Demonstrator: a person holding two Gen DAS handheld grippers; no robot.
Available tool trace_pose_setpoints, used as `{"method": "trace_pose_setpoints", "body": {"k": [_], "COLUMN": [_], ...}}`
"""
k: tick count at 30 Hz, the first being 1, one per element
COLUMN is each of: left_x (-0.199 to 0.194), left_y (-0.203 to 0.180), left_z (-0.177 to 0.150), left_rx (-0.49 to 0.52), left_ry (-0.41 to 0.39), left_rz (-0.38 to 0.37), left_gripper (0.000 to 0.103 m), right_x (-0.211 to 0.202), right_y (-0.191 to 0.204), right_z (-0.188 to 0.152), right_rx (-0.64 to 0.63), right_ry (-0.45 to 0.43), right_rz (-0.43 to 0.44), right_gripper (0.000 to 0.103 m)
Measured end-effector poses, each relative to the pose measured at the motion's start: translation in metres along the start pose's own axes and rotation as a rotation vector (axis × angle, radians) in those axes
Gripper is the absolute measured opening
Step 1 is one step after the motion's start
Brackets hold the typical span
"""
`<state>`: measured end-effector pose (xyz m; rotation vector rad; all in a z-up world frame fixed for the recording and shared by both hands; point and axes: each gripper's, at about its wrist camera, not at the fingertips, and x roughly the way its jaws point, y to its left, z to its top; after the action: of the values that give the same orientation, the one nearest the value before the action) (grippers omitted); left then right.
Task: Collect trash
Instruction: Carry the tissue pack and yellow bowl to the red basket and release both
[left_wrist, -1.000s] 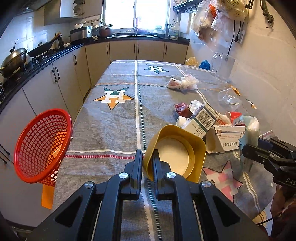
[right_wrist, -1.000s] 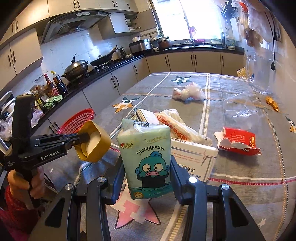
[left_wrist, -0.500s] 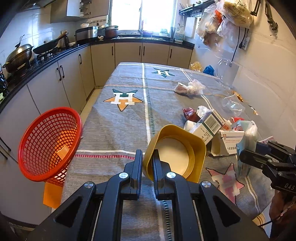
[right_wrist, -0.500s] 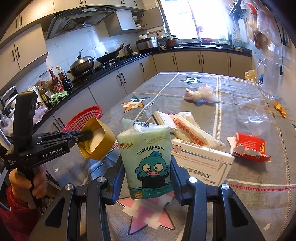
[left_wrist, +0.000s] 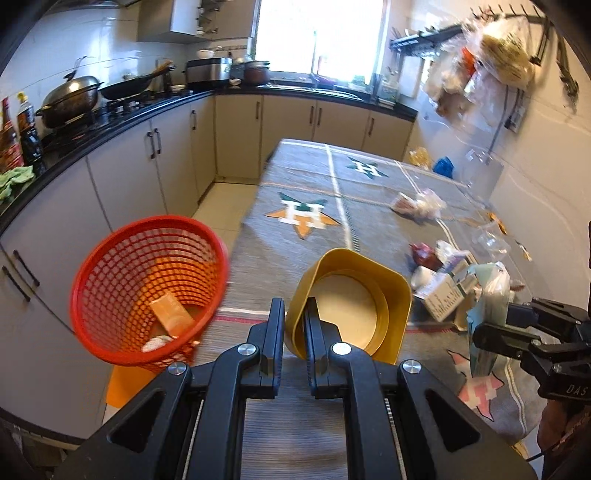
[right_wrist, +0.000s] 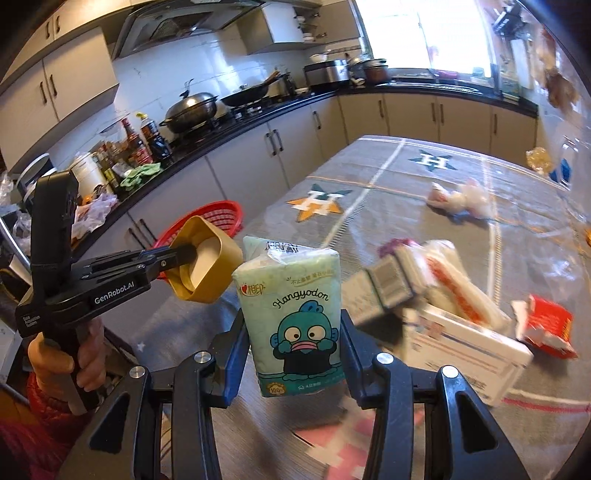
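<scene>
My left gripper (left_wrist: 294, 325) is shut on the rim of a yellow square container (left_wrist: 354, 302) and holds it above the table near its left edge; it also shows in the right wrist view (right_wrist: 207, 262). My right gripper (right_wrist: 293, 332) is shut on a green Hangyodon tissue pack (right_wrist: 295, 314), held upright above the table; the pack also shows in the left wrist view (left_wrist: 487, 306). A red mesh basket (left_wrist: 147, 284) hangs off the table's left side, with a small orange box (left_wrist: 170, 314) inside. More trash lies on the table: a white carton (right_wrist: 461, 339), a red wrapper (right_wrist: 546, 325), a crumpled bag (right_wrist: 458, 195).
The table is covered by a grey star-patterned cloth (left_wrist: 332, 206). Kitchen cabinets and a black counter (left_wrist: 129, 122) with a wok and pots run along the left. Bags hang on the right wall (left_wrist: 491, 62). Clear plastic wrap (left_wrist: 487, 236) lies near the wall.
Both grippers have swung left toward the red basket with their loads. The basket now looms larger and closer beside the yellow container.
</scene>
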<state>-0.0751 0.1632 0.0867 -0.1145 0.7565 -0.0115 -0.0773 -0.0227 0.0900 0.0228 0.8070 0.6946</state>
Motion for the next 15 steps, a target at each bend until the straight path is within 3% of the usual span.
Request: {"method": "trace_pose_setpoints", "body": {"k": [15], "left_x": [-0.016], "left_y": [0.095], "left_z": [0.004], "left_rx": [-0.147], "left_ry": [-0.047], "left_rz": [0.126], "left_gripper": [0.01], "right_x": [0.057], "right_y": [0.059], "right_z": [0.052], "right_rx": [-0.062], "right_ry": [0.062], "right_rz": [0.102], "right_gripper": [0.049]}}
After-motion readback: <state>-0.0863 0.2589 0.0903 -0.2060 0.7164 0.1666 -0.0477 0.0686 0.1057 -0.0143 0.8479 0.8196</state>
